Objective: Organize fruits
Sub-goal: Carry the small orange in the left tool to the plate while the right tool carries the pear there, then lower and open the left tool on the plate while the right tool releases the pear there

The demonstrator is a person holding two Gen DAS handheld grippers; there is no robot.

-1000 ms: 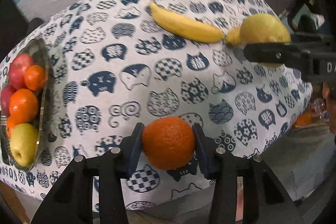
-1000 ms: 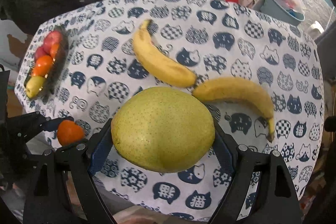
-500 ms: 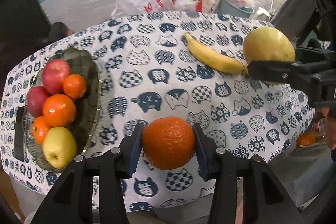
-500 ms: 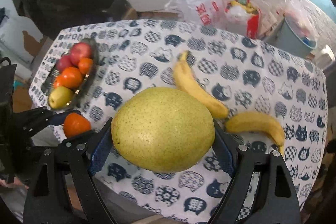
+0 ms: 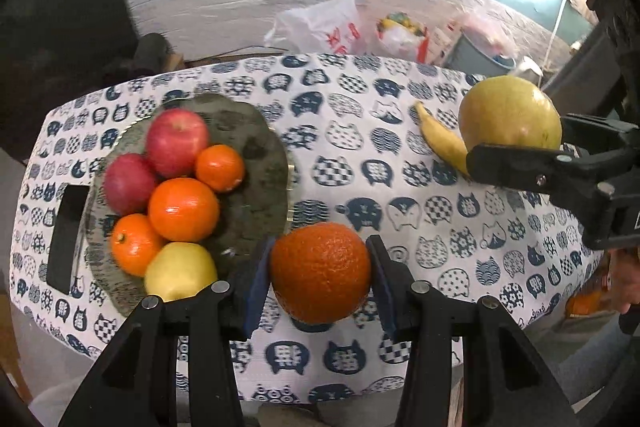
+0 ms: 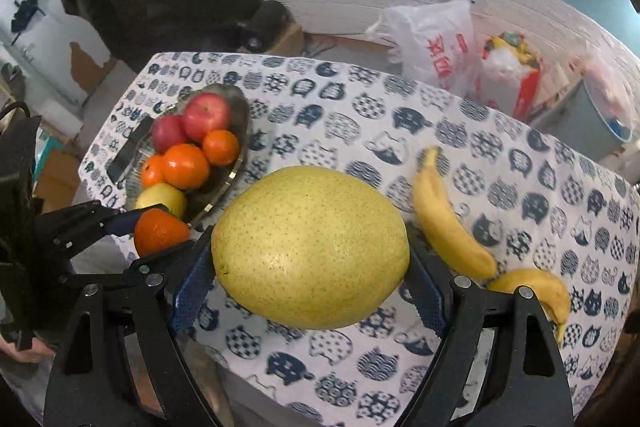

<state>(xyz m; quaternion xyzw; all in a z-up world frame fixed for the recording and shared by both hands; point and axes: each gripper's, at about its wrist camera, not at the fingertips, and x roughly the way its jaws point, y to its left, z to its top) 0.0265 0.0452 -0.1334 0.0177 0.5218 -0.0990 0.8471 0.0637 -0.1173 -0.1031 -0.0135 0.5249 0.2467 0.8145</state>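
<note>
My left gripper [image 5: 320, 273] is shut on an orange [image 5: 320, 273], held above the table's near edge just right of the fruit plate [image 5: 256, 195]. The plate carries two red apples, three oranges and a yellow apple [image 5: 180, 271]. My right gripper [image 6: 310, 247] is shut on a large yellow-green pear [image 6: 310, 247], also seen as the pear [image 5: 508, 113] at the right of the left wrist view. The held orange [image 6: 160, 231] shows at the left in the right wrist view. Two bananas [image 6: 448, 223] [image 6: 532, 287] lie on the cat-print tablecloth [image 6: 360, 131].
A black phone [image 5: 68, 231] lies left of the plate [image 6: 236, 123]. Behind the table, against the wall, sit a white plastic bag [image 6: 436, 43], a red bag and a grey bin [image 6: 600, 123]. A dark chair stands at the back left.
Both grippers rose and swung left with their fruit. The plate has come from the left edge toward the middle of both views, and the bananas have slid to the right.
</note>
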